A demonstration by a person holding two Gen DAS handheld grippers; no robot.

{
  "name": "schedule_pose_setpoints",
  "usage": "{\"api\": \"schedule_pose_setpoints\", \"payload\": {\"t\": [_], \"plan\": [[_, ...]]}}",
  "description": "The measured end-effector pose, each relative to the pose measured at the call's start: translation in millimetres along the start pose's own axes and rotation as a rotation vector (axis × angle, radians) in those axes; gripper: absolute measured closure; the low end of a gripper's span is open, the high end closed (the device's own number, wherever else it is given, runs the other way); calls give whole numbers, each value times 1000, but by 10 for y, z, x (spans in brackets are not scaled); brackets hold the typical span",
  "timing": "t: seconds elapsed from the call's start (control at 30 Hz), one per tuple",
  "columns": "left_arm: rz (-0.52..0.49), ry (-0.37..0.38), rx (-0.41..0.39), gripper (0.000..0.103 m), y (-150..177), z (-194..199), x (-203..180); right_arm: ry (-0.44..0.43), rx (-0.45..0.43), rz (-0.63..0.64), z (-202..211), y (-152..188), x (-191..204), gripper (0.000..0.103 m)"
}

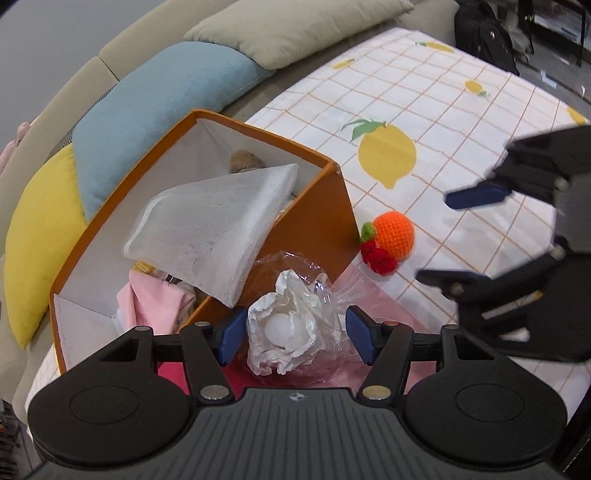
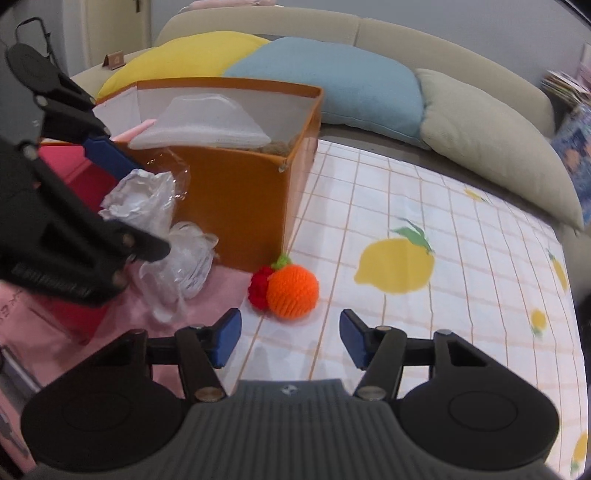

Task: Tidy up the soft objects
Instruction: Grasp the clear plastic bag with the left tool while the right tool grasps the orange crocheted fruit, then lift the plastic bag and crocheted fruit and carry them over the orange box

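The left gripper (image 1: 295, 338) is spread wide, its blue pads (image 1: 232, 341) standing on either side of a crumpled white bundle in clear plastic wrap (image 1: 291, 332); neither pad is seen pressing into it, and nothing is gripped. The bundle lies just beside the near wall of the orange box (image 1: 314, 218), on a pink cloth (image 2: 122, 314). The right gripper (image 2: 290, 338) is likewise spread wide and empty, and is held near the crocheted orange (image 2: 293, 291), which rests on the lemon-print tablecloth (image 1: 443, 122) close to the corner of the orange box, a red crocheted piece (image 2: 258, 286) touching it. Inside the orange box a white mesh pouch (image 1: 210, 229) is propped tilted over a pink fabric item (image 1: 155, 306). Beyond the orange box, yellow (image 1: 40, 236), blue (image 1: 155, 110) and beige (image 1: 295, 26) cushions are lined along a sofa.
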State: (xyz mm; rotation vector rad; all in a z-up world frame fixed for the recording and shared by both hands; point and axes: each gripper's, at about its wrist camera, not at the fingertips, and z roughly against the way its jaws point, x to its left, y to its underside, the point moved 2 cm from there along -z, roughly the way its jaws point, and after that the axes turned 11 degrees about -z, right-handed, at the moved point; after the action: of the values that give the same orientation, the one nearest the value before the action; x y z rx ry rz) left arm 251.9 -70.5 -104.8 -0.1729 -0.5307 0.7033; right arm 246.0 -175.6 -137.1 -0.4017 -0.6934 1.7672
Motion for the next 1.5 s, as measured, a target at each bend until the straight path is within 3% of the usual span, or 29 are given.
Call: {"api": "schedule_pose_setpoints", "payload": {"t": [0.2,0.37,0.43,0.53,0.67,0.73,0.9,1.23,1.5], "plan": [[36,40,24,31,-3,-112,29,-6,20,51,-336,-137,-37,45],[54,54,31,31,44,-182,-16,-61,29,41,-473,-187,-54,46],[62,53,28,32,49,-186,-15,-80,35,42,-505,-199,-46,55],[77,57,23,33,54,-186,2,-90,45,25,-526,-209,-55,55],[65,38,28,49,64,-178,-9,-97,49,5,-510,-208,-80,57],[58,26,21,52,78,-164,-22,-98,49,-1,-497,-212,-89,60],[91,15,-11,62,135,-88,8,-86,32,-8,-410,-207,-98,63],[226,50,-117,64,194,316,27,-80,-19,-54,43,-153,-157,63],[296,99,-182,64,267,695,-160,-87,-6,-137,473,34,-130,63]]}}
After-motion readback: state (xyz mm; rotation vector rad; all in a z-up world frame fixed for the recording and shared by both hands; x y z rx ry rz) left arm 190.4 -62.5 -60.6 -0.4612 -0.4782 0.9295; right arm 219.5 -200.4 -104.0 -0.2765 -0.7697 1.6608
